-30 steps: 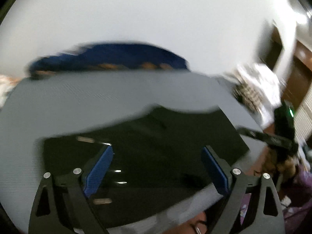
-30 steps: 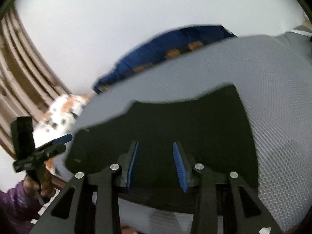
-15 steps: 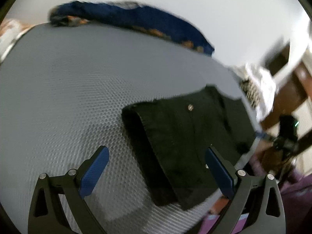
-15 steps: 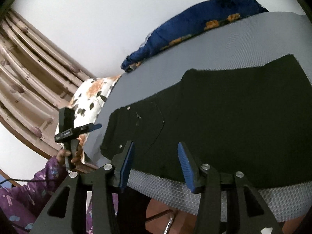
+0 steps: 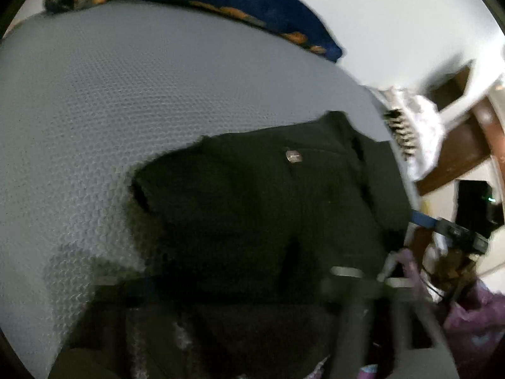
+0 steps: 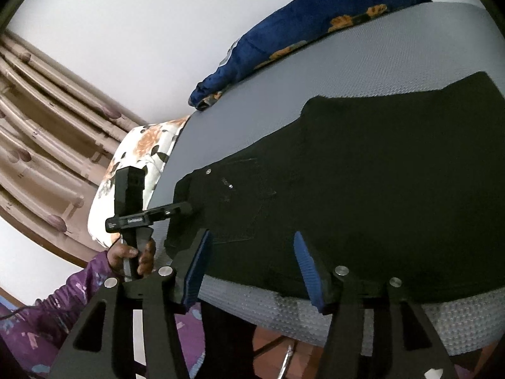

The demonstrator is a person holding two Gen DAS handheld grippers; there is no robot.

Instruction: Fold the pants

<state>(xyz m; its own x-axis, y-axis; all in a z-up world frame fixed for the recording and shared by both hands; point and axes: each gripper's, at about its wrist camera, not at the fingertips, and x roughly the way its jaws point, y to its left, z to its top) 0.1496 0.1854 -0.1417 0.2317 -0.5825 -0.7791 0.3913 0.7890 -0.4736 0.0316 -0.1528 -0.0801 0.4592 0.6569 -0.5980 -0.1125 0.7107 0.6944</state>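
Observation:
Black pants (image 5: 268, 221) lie flat on the grey mattress (image 5: 126, 94), with a metal button (image 5: 293, 157) at the waist. In the right wrist view the pants (image 6: 363, 173) fill the middle. My left gripper (image 6: 187, 208) reaches their waist corner from the left. In its own view its fingers (image 5: 347, 284) are a dark blur low over the cloth. Its jaws are closing with the pants' edge at them, and the blur hides whether the pads press. My right gripper (image 6: 252, 268) hovers over the pants' near edge, its jaws opening and gripping nothing.
A dark blue blanket with orange flowers (image 6: 300, 31) lies along the mattress's far side by the white wall. A floral pillow (image 6: 139, 158) sits at the left end, with a wooden rail behind it. A hand (image 6: 139, 255) in a purple sleeve holds the left gripper.
The left gripper has dropped close onto the pants' waist end and its fingers have gone from wide apart to a blur. The right gripper's pads have spread wider and it shifted along the near edge.

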